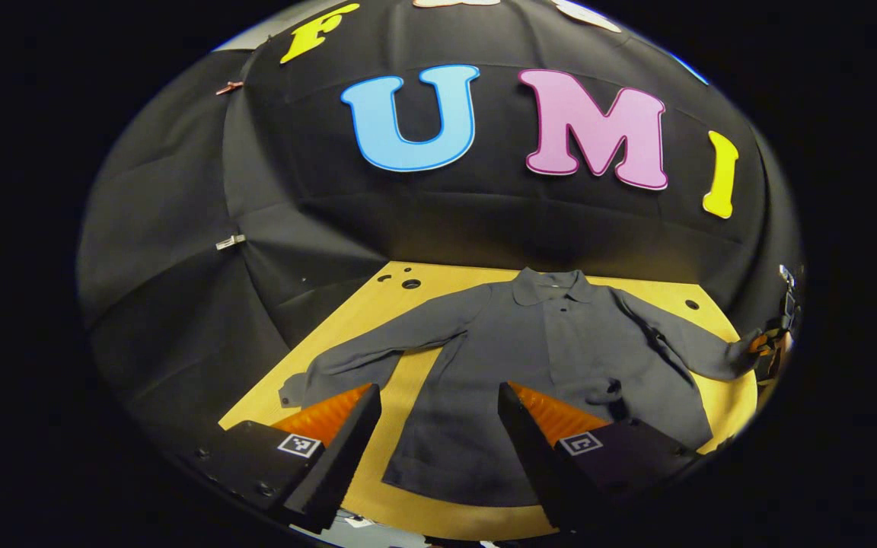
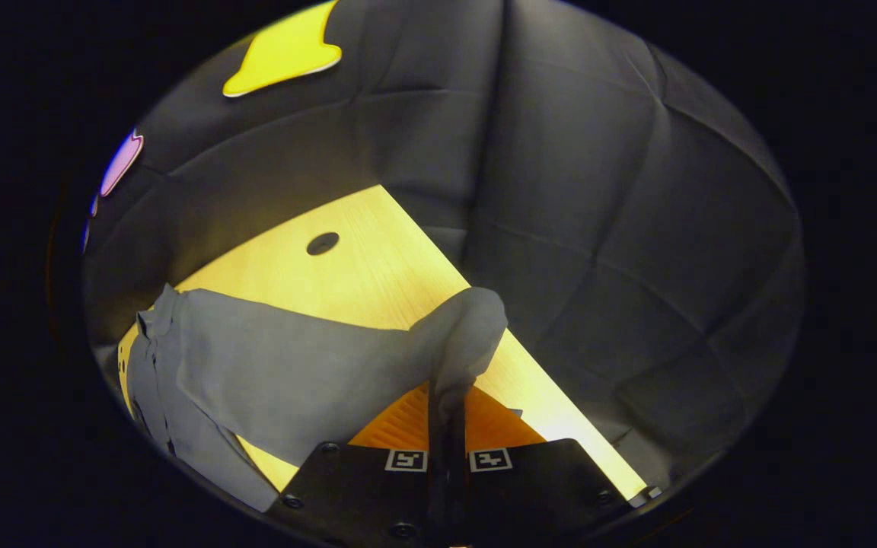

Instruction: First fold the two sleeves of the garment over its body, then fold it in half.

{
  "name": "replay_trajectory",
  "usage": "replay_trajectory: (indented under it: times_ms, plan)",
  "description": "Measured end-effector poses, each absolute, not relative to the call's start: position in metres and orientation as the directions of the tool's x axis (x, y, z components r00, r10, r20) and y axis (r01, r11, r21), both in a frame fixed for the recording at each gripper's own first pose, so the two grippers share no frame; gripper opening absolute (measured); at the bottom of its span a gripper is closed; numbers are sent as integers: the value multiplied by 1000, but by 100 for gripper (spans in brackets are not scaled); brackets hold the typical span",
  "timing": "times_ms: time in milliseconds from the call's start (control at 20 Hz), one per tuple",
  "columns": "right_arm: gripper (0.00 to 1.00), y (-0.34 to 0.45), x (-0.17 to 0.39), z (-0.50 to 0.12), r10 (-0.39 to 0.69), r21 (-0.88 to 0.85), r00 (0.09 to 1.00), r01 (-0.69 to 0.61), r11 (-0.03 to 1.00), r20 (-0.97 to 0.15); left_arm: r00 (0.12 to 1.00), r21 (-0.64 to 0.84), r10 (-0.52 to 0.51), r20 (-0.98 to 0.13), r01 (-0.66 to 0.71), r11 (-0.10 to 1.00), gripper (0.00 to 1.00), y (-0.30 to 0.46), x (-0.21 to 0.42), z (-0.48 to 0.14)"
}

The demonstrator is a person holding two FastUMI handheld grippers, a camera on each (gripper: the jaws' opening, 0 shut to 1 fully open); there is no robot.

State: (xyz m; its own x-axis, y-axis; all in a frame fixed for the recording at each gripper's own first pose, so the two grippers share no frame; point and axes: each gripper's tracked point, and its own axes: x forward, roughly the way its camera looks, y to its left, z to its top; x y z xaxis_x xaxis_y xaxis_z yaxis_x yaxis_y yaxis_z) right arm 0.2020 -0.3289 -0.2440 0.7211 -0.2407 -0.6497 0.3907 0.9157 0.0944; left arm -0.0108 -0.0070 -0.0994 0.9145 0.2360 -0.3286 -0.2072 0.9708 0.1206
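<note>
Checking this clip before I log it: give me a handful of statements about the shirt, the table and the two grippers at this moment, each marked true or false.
1. The right gripper is shut on the end of a sleeve. True.
2. The left gripper is pinching the shirt's hem. False: its fingers stand wide apart above the shirt, holding nothing.
3. The shirt lies spread out on a wooden table with its collar toward the booth wall. True.
4. Both sleeves are already folded over the body. False: in the left gripper view both stretch outward to the sides.
5. The table top is solid white. False: it is yellowish wood with round holes.
</note>
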Motion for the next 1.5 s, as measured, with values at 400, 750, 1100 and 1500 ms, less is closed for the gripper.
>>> replay_trajectory:
  times_ms: [400,750,1100,1500]
  plan:
    - [5,-268,196,-123,-194,53,818,264,963,-541,912,71,250,-325,-240,968,98,38,-36,-106]
    - [5,-220,188,-49,-91,28,864,121,992,-496,905,25,263,-333,-270,962,98,73,-52,-118]
    - [5,-150,175,25,40,-14,882,-53,999,-469,899,-21,283,-333,-307,951,98,108,-60,-124]
    - [5,-21,166,29,211,-22,842,-255,967,-496,894,-71,296,-337,-338,939,97,137,-65,-131]
